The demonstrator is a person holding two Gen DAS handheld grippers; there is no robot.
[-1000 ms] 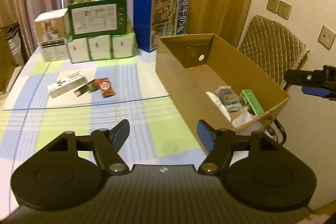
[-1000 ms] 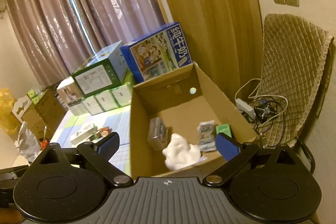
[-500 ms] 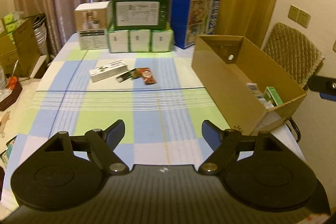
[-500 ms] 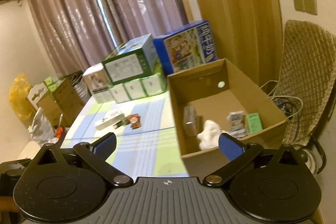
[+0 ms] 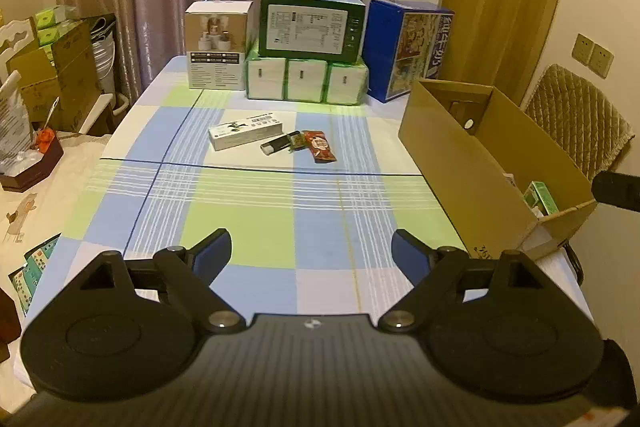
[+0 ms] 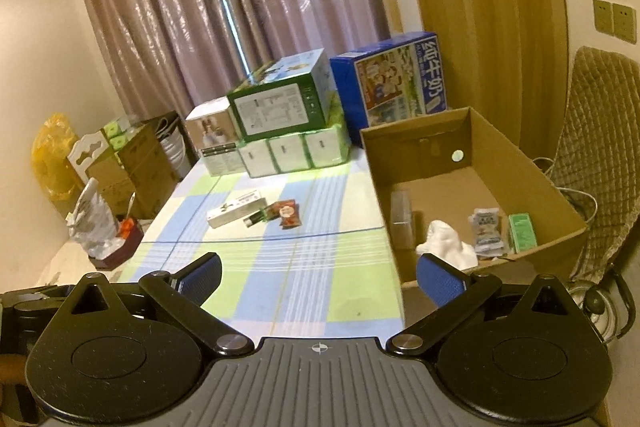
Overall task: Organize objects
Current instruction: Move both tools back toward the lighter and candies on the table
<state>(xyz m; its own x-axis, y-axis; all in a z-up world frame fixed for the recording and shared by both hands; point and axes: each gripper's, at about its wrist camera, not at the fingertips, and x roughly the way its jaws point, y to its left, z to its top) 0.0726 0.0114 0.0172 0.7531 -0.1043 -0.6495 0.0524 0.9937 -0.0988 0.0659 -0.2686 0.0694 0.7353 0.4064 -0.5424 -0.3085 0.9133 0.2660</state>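
Both grippers have pulled back, fingers spread and empty; snack packet [image 5: 319, 145] lies well ahead, cardboard box [image 5: 472, 179] rightward

- Blue carton [image 6: 394, 83], at the back of the table: large white Chinese characters 纯牛奶 down the right edge of its picture face, clearest in the right wrist view; also seen on the same carton [image 5: 416, 51] in the left wrist view.
- Green box [image 5: 311, 27]: white panel of fine print, too small to read.
- Long white box [image 5: 246, 129]: barcode strip and printing, not legible.
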